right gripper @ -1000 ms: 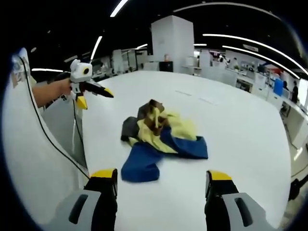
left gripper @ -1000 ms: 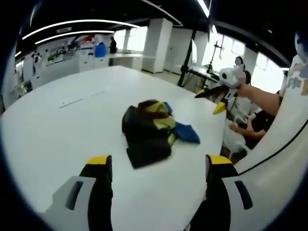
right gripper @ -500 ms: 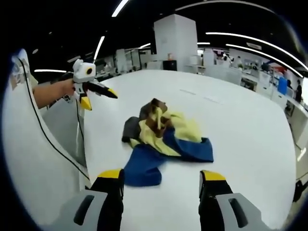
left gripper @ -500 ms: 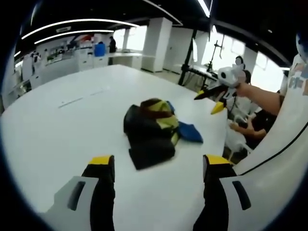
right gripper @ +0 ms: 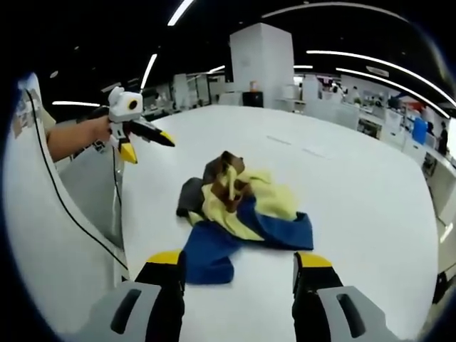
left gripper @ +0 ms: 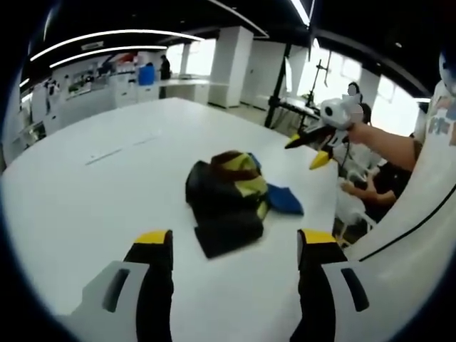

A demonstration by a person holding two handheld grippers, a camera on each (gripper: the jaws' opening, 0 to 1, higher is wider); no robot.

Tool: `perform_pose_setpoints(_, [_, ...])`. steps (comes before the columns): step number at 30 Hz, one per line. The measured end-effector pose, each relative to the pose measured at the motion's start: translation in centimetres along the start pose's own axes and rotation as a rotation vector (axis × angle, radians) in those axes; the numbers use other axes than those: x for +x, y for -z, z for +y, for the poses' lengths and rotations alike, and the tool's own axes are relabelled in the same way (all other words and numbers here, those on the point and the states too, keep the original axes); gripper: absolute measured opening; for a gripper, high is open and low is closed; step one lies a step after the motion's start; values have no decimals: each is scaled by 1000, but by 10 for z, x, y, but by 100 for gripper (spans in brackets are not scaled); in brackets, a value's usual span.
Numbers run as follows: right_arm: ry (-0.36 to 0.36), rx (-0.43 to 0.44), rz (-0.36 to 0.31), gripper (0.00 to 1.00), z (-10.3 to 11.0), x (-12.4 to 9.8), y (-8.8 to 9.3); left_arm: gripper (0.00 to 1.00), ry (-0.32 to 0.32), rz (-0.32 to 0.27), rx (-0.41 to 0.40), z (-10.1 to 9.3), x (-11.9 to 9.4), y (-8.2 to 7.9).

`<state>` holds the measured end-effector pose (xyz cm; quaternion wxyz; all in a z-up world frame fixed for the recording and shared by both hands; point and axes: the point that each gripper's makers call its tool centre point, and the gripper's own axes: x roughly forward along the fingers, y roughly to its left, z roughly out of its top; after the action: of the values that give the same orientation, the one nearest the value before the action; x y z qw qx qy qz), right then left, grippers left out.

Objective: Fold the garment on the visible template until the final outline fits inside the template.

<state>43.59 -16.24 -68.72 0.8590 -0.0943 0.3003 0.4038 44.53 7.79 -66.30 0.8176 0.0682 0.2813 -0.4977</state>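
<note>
A crumpled garment [left gripper: 226, 201] in black, yellow, blue and brown lies in a heap on the white table [left gripper: 85, 206]. In the right gripper view the garment [right gripper: 242, 214] shows a blue sleeve reaching toward me. My left gripper [left gripper: 235, 242] stands open just short of the heap, with nothing between its jaws. My right gripper [right gripper: 239, 260] is open too, its yellow tips either side of the blue sleeve's near end and apart from it. Each gripper also shows in the other's view, held in a hand above the table edge with its jaws apart: right gripper [left gripper: 312, 144], left gripper [right gripper: 140, 135].
Faint line marks [left gripper: 114, 151] run across the table beyond the garment. The table edge [left gripper: 335, 192] drops off near a seated person [left gripper: 374, 187]. A black cable [right gripper: 71, 214] hangs along the white side surface. Desks and pillars stand far behind.
Both views have drawn slightly closer to the garment, which lies as before. The right gripper's jaws stand a little nearer each other, still open.
</note>
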Motion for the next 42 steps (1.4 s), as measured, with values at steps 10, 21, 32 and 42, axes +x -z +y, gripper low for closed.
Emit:
perform_pose_setpoints(10, [-2,-17,-8,57,-6,1,-8,62,6,7,14,2,7,-3])
perform_pose_setpoints(21, [-7,-35,-10,51,-12,5,-11,60,8,17,22,4,16,-6])
perform_pose_setpoints(32, [-40,-38,-22,41,-18,15,-16,56,14,32,22,8,29,-5])
perform_pose_setpoints(42, [-57,-57,2,33,-23,25,-11,54,13,50,19,16,38,-2])
